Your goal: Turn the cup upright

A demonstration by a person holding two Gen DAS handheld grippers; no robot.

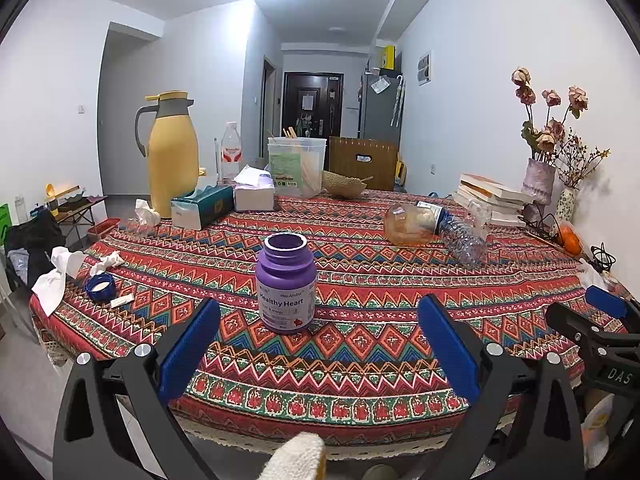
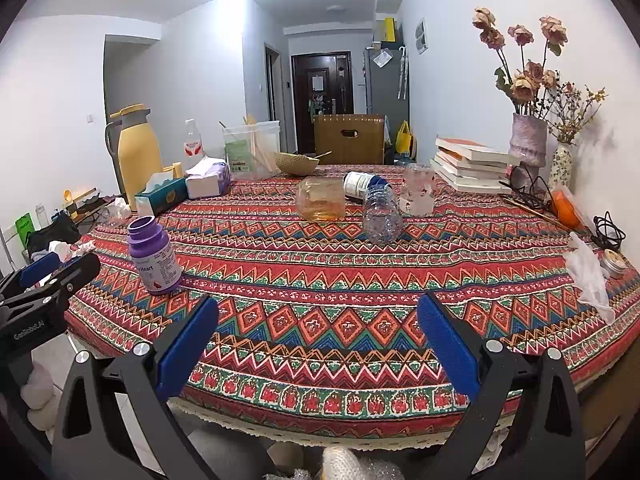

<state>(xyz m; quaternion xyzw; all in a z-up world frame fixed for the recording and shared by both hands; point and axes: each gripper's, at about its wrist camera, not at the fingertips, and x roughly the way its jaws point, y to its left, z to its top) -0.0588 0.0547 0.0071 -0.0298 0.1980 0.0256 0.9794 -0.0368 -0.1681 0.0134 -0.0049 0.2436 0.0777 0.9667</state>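
Note:
An amber see-through cup [image 1: 408,226] [image 2: 320,198] lies on its side on the patterned tablecloth [image 1: 360,280], past the middle of the table. A clear glass with pink marks [image 2: 418,190] stands to its right; I cannot tell which way up it is. My left gripper [image 1: 320,303] is open over the near table edge, with a purple lidless bottle [image 1: 286,284] standing upright just ahead between its fingers, untouched. My right gripper [image 2: 318,304] is open too, holding nothing, well short of the cup. Each gripper shows at the edge of the other's view.
A crushed plastic water bottle [image 2: 382,214] and a white pill bottle [image 2: 360,184] lie beside the cup. A yellow thermos [image 1: 172,156], tissue boxes [image 1: 202,206], a tub [image 1: 296,166], stacked books [image 2: 468,168] and vases [image 2: 528,144] line the far side. A blue cap [image 1: 100,286] sits left.

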